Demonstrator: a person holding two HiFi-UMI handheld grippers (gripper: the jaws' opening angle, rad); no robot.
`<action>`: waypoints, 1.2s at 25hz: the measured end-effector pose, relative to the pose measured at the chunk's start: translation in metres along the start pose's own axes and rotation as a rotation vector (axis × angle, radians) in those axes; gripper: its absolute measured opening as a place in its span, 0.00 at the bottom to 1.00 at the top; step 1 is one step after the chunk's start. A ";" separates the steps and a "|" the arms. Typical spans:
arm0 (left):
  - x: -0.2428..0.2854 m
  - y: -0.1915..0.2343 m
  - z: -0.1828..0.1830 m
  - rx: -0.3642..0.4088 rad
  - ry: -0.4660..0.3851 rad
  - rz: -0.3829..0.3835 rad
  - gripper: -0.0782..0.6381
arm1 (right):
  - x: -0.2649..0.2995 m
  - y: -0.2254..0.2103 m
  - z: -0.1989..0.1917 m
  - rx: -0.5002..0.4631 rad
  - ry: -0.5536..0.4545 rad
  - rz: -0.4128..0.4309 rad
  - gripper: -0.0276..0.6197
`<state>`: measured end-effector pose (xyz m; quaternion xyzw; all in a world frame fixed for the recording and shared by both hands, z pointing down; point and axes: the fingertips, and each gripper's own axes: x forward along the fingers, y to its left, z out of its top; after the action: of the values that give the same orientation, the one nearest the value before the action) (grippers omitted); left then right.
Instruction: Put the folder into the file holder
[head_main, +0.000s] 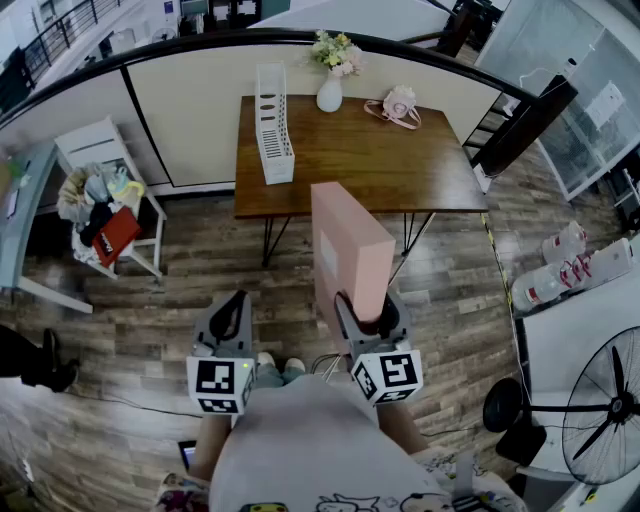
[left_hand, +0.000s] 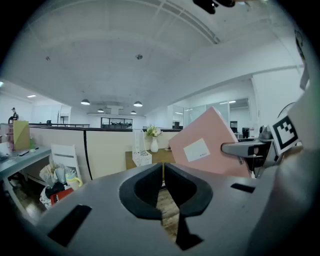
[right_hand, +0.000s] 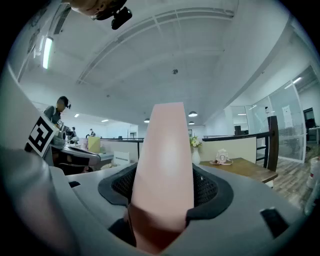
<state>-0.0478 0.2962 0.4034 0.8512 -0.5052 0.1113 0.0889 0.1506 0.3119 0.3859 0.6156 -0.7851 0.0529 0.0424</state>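
The pink folder (head_main: 350, 250) is held upright in the right tongs (head_main: 368, 308), whose jaws are set wide and clamped on its lower end, one on each broad face. It is kept above the wooden floor (head_main: 140, 320), short of the near edge of the tabletop (head_main: 380, 160), and no part of it is seen touching that edge. The white file holder (head_main: 273, 125) is stood on the left part of the tabletop with its open top upward and its near end close to the front edge, well apart from the folder. Bare wood is seen to the right of the file holder, bounded near the far edge by a vase (head_main: 329, 92) of flowers and a small pink thing (head_main: 398, 106). Open floor is seen between the person and the table. The left tongs (head_main: 232, 312) are held beside the right ones, with jaws together and nothing between them. Both pairs are pointed forward toward the table
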 end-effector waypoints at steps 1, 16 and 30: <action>0.000 0.000 0.000 0.001 0.003 0.002 0.13 | 0.001 -0.001 0.000 0.011 0.000 0.004 0.49; 0.006 0.011 -0.010 -0.006 0.033 0.046 0.13 | 0.016 -0.012 0.005 0.073 -0.013 0.022 0.49; 0.105 0.101 0.021 0.006 0.015 -0.046 0.13 | 0.135 -0.016 0.036 0.053 -0.060 -0.085 0.49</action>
<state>-0.0857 0.1548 0.4166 0.8620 -0.4843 0.1172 0.0926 0.1343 0.1729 0.3681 0.6506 -0.7575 0.0534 0.0045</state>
